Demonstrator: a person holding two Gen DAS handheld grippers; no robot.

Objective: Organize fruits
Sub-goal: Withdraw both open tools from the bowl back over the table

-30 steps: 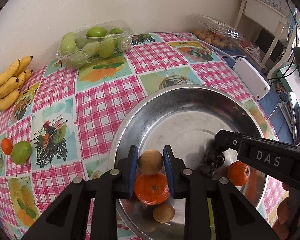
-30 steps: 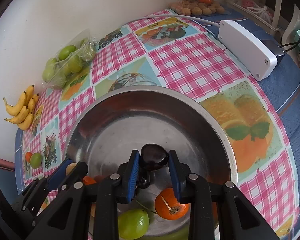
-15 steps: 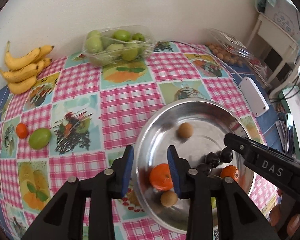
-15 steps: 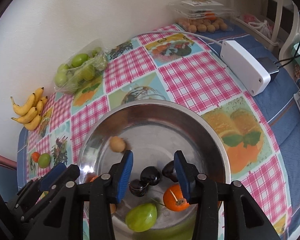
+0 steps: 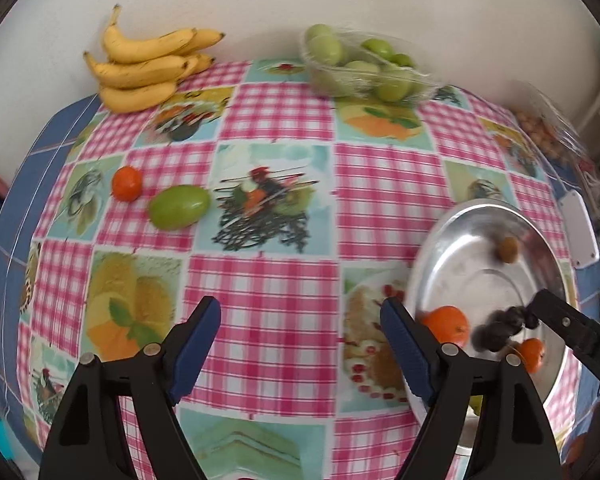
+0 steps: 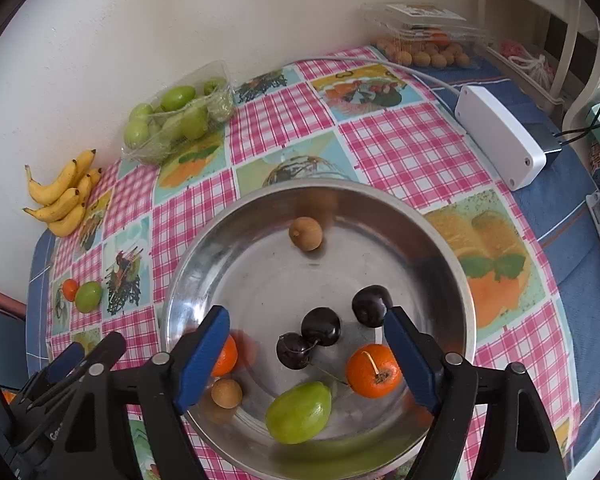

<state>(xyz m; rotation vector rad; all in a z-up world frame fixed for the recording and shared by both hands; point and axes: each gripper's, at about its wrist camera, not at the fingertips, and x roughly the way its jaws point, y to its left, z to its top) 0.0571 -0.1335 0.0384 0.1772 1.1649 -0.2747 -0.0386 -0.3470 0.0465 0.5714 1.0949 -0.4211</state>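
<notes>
A steel bowl (image 6: 432, 232) holds three dark cherries (image 6: 321, 326), two small oranges (image 6: 374, 370), a green fruit (image 6: 299, 412) and two brown longans (image 6: 306, 233). My right gripper (image 6: 306, 354) is open and empty above the bowl's near side. My left gripper (image 5: 300, 344) is open and empty over the checked tablecloth, left of the bowl (image 5: 452, 248). A loose green fruit (image 5: 179, 206) and a small orange (image 5: 127, 183) lie on the cloth at far left.
Bananas (image 5: 144, 66) and a clear tray of green fruits (image 5: 364, 66) sit by the back wall. A clear box of longans (image 6: 424, 46) and a white power box (image 6: 500, 142) with a cable are at the right.
Both grippers opened wide and pulled back. The left let a longan roll into the bowl and swung left over the cloth. The right released a cherry into the bowl.
</notes>
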